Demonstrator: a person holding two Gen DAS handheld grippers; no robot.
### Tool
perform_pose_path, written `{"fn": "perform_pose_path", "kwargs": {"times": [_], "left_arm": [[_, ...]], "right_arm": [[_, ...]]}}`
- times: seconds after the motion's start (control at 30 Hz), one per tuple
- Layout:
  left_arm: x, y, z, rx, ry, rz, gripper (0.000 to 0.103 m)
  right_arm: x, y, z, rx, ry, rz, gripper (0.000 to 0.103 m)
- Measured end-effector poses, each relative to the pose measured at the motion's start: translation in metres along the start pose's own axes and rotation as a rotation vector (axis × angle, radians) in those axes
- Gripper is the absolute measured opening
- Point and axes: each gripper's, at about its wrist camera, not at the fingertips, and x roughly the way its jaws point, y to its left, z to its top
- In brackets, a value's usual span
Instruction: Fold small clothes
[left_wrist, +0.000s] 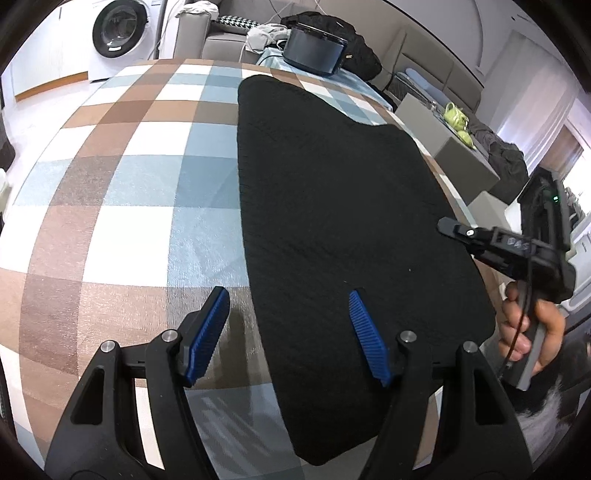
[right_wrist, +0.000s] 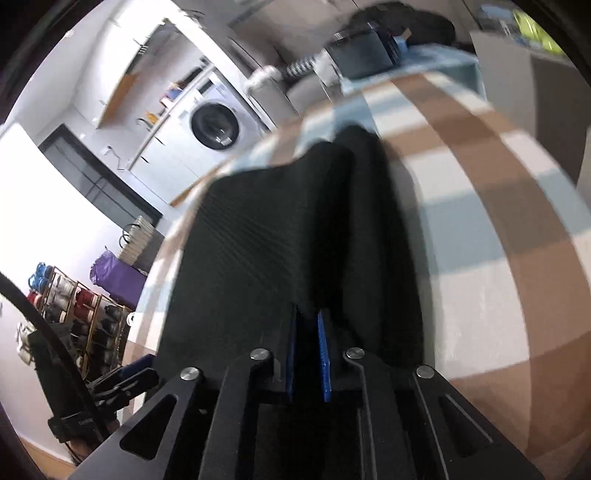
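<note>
On the checked tablecloth (left_wrist: 122, 206) a black garment (left_wrist: 332, 206) lies spread flat, reaching from the near edge toward the far end of the table. Your left tongs (left_wrist: 288, 328) hover over its near left edge with the blue pads well apart and nothing between them; one pad is over the cloth, the other over bare tablecloth. Your right tongs (right_wrist: 308, 354) are nearly shut, and the right wrist view shows a fold of the black fabric pinched between the pads at the garment's right edge, rising in a ridge. The material looks like a ribbed knit: soft, light and limp, so it will likely sag and stretch rather than hold a crease. Take it at a hem or corner, low to the table, and match the left grip to the right before you carry the edge over.
</note>
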Motion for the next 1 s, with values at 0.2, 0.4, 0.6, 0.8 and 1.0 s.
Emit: {"fn": "perform_pose_path", "kwargs": {"times": [0.2, 0.4, 0.6, 0.8, 1.0], "left_arm": [[0.000, -0.004, -0.006, 0.013, 0.011, -0.001, 0.065], [-0.004, -0.010, -0.016, 0.045, 0.025, -0.011, 0.065], [-0.012, -0.010, -0.023, 0.053, 0.022, -0.013, 0.065], [-0.021, -0.014, -0.030, 0.069, 0.022, -0.057, 0.065], [-0.019, -0.029, -0.041, 0.150, 0.043, -0.028, 0.065]], "right_arm": [[-0.031, 0.005, -0.030, -0.048, 0.058, 0.147, 0.024], [-0.041, 0.022, -0.061, -0.174, 0.058, 0.101, 0.017], [-0.034, 0.031, -0.056, -0.253, 0.081, -0.018, 0.005], [-0.034, 0.019, -0.056, -0.195, 0.083, -0.037, 0.012], [-0.052, 0.009, -0.063, -0.151, 0.057, -0.062, 0.019]]}}
